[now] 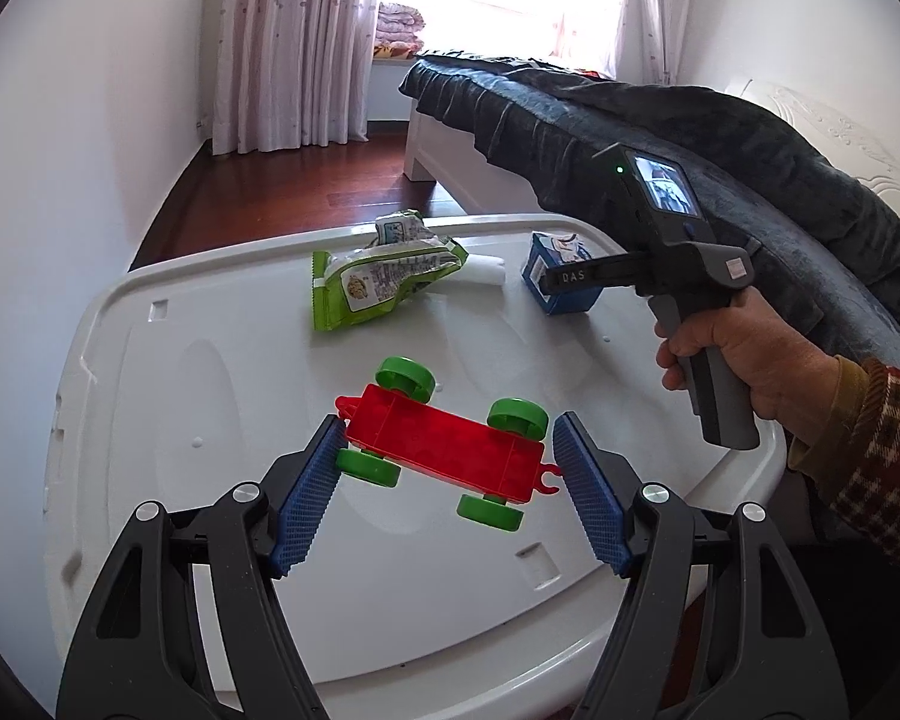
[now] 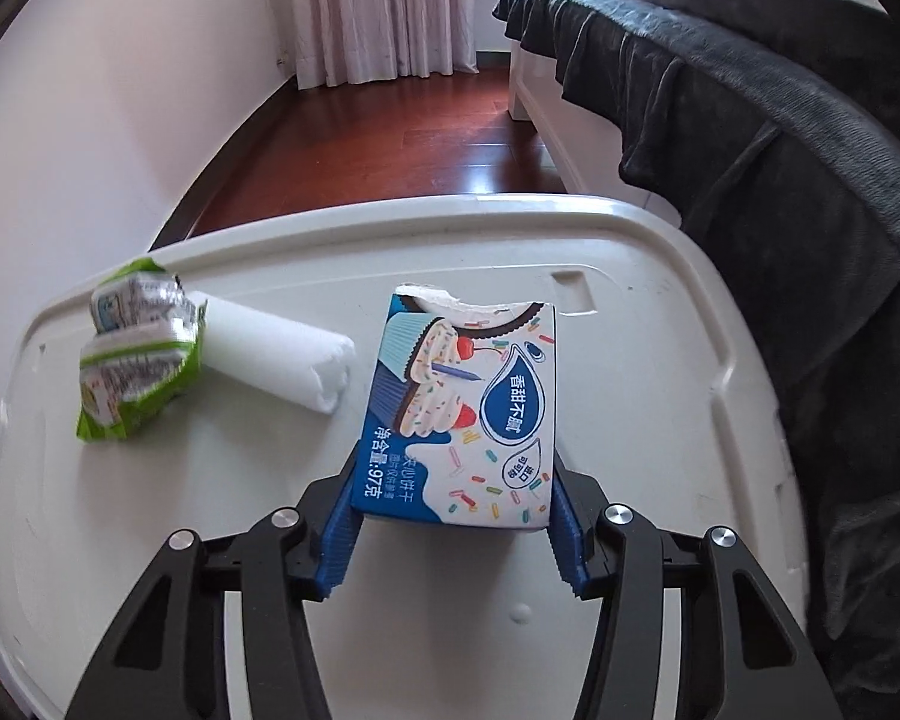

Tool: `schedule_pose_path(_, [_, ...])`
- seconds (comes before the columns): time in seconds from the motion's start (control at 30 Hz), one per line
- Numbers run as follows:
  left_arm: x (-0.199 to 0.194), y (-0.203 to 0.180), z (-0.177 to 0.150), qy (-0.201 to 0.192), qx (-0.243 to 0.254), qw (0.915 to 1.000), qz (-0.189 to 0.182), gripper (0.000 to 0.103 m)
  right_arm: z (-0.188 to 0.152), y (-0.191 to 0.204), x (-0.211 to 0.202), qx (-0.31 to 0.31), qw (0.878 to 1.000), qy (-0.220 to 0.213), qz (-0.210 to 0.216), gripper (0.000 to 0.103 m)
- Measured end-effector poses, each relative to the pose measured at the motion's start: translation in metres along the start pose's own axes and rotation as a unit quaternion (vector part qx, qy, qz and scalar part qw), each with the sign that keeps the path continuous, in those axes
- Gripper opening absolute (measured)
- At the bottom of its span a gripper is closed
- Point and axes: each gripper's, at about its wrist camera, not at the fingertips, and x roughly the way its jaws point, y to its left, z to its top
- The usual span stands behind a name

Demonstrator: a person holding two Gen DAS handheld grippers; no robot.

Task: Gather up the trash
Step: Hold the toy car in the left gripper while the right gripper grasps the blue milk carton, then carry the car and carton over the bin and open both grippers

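Blue-and-white cardboard biscuit box (image 2: pixel 459 408), torn open at its top edge, stands on the white plastic desk (image 2: pixel 630 276) toward its far right side. Right tongs (image 2: pixel 453 531) closed onto the box's near end, blue ribbed pads (image 2: pixel 337 531) pressed against both sides. In the left wrist view the same box (image 1: pixel 561 279) sits at the tip of the right tongs, the person's right hand (image 1: pixel 750 360) on the grey handle.

Crumpled green-and-white snack wrapper (image 2: pixel 135 354) lies at far left of the desk, touching a white foam roll (image 2: pixel 282 360) just beside it.

Left tongs (image 1: pixel 447 468) wide open, holding nothing; red plastic toy car chassis with green wheels (image 1: pixel 444 438) lies upside down between the pads, left pad at or near its end.

Dark blanket-covered bed (image 2: pixel 780 138) beside the desk; red-brown wood floor (image 2: pixel 402 156) beyond.
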Motion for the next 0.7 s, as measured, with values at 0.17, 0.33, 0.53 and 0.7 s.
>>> schedule_pose_path(0.17, [-0.002, -0.003, -0.001, -0.004, 0.002, 1.0000, -0.003, 0.069, -0.017, -0.012, -0.033, -0.002, 1.000, -0.023, 0.009, 0.052])
schedule_pose_path(0.33, [-0.018, -0.016, -0.007, -0.015, 0.013, 0.9998, 0.000, 0.069, -0.058, -0.012, -0.097, -0.023, 0.998, -0.055, 0.033, 0.052])
schedule_pose_path(0.53, [-0.056, -0.045, -0.045, -0.018, 0.007, 0.9998, -0.004, 0.069, -0.136, 0.003, -0.163, -0.055, 0.993, -0.055, 0.085, 0.052])
schedule_pose_path(0.7, [-0.084, -0.064, -0.100, 0.016, -0.002, 0.9999, -0.001, 0.069, -0.220, 0.024, -0.200, -0.081, 0.988, -0.025, 0.127, 0.052])
